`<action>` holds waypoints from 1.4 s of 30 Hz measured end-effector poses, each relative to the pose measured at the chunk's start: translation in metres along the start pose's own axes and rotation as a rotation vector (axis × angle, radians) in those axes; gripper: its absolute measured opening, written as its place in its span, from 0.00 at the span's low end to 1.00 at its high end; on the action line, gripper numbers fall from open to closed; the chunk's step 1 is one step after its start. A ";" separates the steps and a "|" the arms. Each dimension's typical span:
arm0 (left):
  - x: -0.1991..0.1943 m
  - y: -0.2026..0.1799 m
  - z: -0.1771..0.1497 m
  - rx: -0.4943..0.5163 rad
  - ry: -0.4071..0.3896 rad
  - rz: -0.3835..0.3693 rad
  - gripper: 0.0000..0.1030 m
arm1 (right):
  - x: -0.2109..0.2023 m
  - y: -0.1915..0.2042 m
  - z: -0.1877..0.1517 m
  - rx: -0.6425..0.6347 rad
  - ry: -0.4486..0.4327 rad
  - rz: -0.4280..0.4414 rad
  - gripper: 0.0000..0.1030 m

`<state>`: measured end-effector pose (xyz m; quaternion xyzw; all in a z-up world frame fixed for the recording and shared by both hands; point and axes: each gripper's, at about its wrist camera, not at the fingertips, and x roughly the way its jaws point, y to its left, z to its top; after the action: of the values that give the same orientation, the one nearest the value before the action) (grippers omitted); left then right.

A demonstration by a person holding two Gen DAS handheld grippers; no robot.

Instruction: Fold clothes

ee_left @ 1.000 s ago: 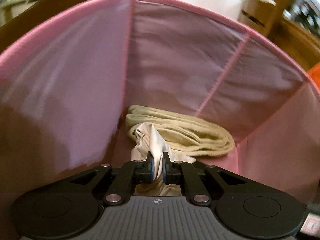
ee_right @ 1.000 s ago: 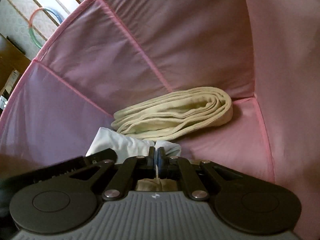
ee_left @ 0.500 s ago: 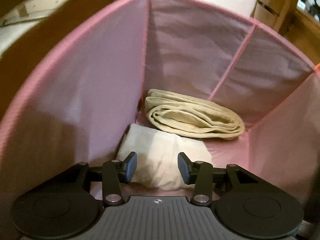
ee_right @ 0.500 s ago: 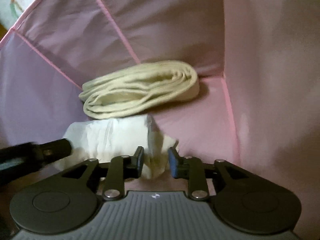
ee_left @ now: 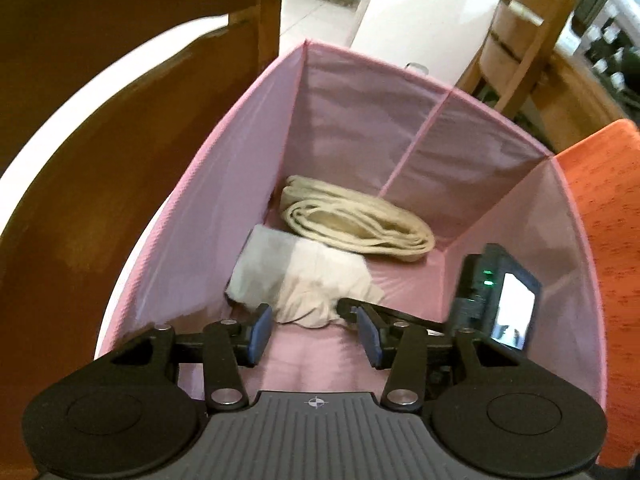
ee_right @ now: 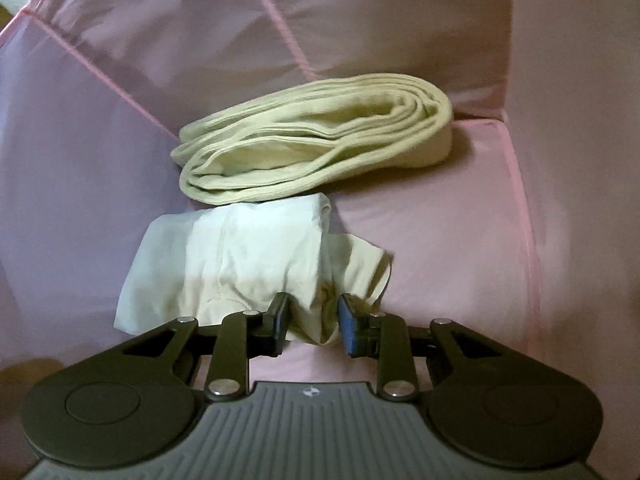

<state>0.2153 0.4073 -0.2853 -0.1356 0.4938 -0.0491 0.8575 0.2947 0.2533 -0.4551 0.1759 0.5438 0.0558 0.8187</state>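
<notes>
A folded white garment point(ee_left: 304, 280) lies on the floor of a pink fabric bin point(ee_left: 360, 120), against its left wall. A folded cream garment point(ee_left: 352, 224) lies behind it along the back wall. My left gripper point(ee_left: 314, 334) is open and empty, raised above the bin's near side. My right gripper point(ee_right: 313, 322) is open, low inside the bin, its jaws either side of the white garment's point(ee_right: 248, 260) near right corner without closing on it. The cream garment point(ee_right: 316, 144) lies beyond. The right gripper's body point(ee_left: 496, 292) shows in the left wrist view.
The pink bin's walls point(ee_right: 120, 120) close in around the right gripper. A brown wooden chair back point(ee_left: 100, 92) stands left of the bin. An orange surface point(ee_left: 612, 240) lies to its right. A wooden chair point(ee_left: 524, 36) stands beyond.
Both grippers were shut on the white garment, then opened and let it drop onto the bin floor. The left gripper has pulled back and up out of the bin; the right has backed off slightly.
</notes>
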 end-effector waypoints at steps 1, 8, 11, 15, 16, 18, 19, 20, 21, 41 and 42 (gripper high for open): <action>-0.003 0.001 -0.001 -0.006 -0.010 -0.011 0.57 | -0.002 0.002 0.001 -0.014 -0.003 -0.003 0.32; -0.042 -0.010 -0.002 0.013 -0.070 0.011 0.61 | -0.050 0.020 0.009 -0.078 -0.019 -0.029 0.33; -0.068 -0.020 -0.001 0.022 -0.105 0.023 0.62 | -0.085 0.029 0.015 -0.100 -0.024 -0.019 0.35; -0.110 -0.042 -0.001 0.069 -0.188 0.048 0.71 | -0.143 0.041 0.025 -0.153 -0.041 0.025 0.43; -0.122 -0.048 -0.001 0.075 -0.211 0.052 0.73 | -0.158 0.043 0.027 -0.171 -0.045 0.034 0.43; -0.143 -0.061 -0.003 0.089 -0.246 0.055 0.80 | -0.186 0.046 0.032 -0.204 -0.052 0.045 0.43; -0.153 -0.068 -0.005 0.099 -0.257 0.054 0.80 | -0.199 0.046 0.033 -0.218 -0.054 0.052 0.43; -0.162 -0.075 -0.008 0.106 -0.268 0.058 0.80 | -0.212 0.046 0.035 -0.233 -0.056 0.059 0.43; -0.171 -0.081 -0.011 0.113 -0.279 0.062 0.82 | -0.228 0.044 0.036 -0.252 -0.060 0.064 0.43; -0.341 -0.227 -0.087 0.126 -0.527 0.224 1.00 | -0.514 -0.028 0.005 -0.505 -0.222 0.183 1.00; -0.349 -0.232 -0.087 0.136 -0.533 0.225 1.00 | -0.527 -0.031 0.002 -0.512 -0.243 0.158 1.00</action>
<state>-0.0253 0.2445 0.0292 -0.0304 0.2589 0.0505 0.9641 0.0816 0.0747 -0.0058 0.0110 0.3947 0.2335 0.8886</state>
